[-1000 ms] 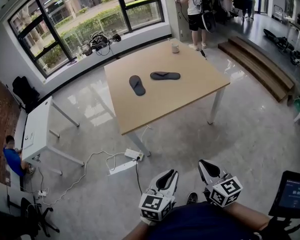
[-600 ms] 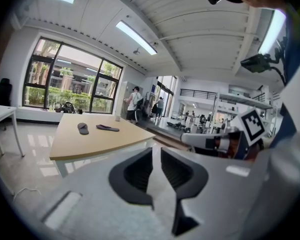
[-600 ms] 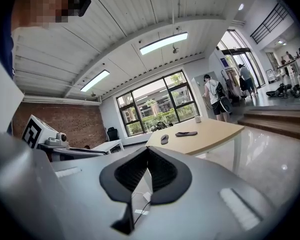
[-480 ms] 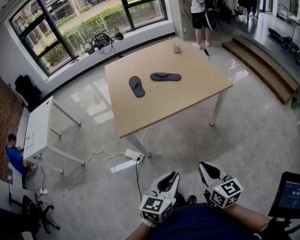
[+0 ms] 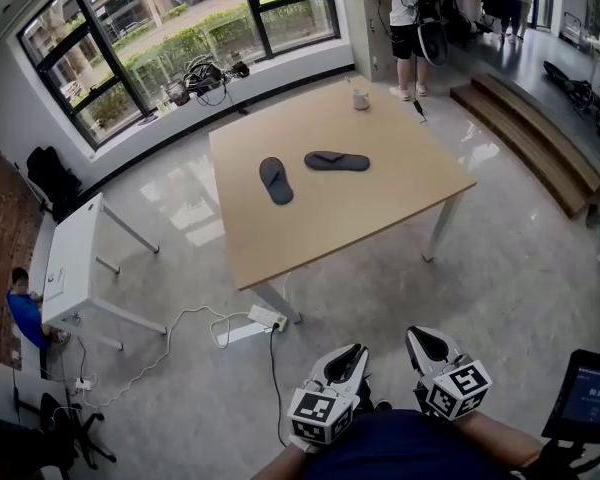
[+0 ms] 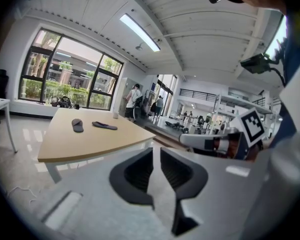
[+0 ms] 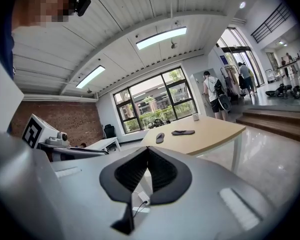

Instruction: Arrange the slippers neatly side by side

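Note:
Two dark grey slippers lie apart on the wooden table (image 5: 360, 208). The left slipper (image 5: 275, 180) points lengthwise away from me. The right slipper (image 5: 337, 161) lies crosswise, at an angle to it. Both also show far off in the left gripper view, left slipper (image 6: 77, 125) and right slipper (image 6: 105, 126), and in the right gripper view, left slipper (image 7: 160, 137) and right slipper (image 7: 183, 132). My left gripper (image 5: 352, 352) (image 6: 156, 151) is held close to my body, well short of the table, jaws a narrow slit apart and empty. My right gripper (image 5: 421, 335) (image 7: 148, 150) is beside it, shut and empty.
A white cup (image 5: 361, 96) stands at the table's far edge. A power strip (image 5: 265, 316) with cables lies on the floor before the table. A white desk (image 5: 75, 263) stands to the left, steps (image 5: 530, 128) to the right. People (image 5: 410, 18) stand at the back.
The head view has shifted slightly, so the table and both grippers sit a little lower in the frame. The slippers have not moved and both grippers stay close to my body.

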Tool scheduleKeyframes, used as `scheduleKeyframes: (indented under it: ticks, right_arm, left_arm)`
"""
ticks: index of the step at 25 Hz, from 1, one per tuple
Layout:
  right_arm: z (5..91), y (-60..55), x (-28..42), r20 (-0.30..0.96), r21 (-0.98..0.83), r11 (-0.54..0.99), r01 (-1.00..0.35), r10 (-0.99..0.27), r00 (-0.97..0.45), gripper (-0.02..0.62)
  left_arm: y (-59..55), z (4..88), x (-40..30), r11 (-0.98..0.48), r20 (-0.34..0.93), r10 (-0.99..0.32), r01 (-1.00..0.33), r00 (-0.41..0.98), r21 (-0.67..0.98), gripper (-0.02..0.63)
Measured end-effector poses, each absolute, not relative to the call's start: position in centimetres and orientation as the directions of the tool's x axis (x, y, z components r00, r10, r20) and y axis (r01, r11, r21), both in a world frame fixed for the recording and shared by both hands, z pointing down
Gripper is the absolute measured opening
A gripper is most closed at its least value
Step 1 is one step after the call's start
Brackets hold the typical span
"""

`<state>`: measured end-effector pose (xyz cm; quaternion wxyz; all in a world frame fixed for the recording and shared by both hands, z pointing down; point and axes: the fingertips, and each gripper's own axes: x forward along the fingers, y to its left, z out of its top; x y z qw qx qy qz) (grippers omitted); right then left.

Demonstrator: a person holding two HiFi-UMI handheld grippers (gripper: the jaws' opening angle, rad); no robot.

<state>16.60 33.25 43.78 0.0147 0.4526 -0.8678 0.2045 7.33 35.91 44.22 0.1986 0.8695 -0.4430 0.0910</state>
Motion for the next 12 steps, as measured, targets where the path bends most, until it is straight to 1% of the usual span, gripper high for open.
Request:
scheduleKeyframes:
  ticks: [3,7,12]
  right_arm:
    - [43.9,30.8,16.5,0.220,-0.339,0.495,-0.800,-0.785,-0.579,0.011]
    - [44.0,26.9,15.7,0.219,-0.343,0.492,-0.800,-0.787,-0.577,0.011]
    - [43.4,21.6,13.4,0.207,-0.354,0.508,-0.785,-0.776,-0.595,0.011]
  left_arm:
    - [33.3,44.4,7.2,-0.530,0.311,-0.736,-0.798,0.601,0.288,0.049]
    - [29.3,44.8,6.1,-0.540,0.335,-0.727,-0.801,0.599,0.260,0.049]
    - [24.1,43.7,4.2,-0.537,0.321,-0.741,-0.807,0.590,0.244,0.049]
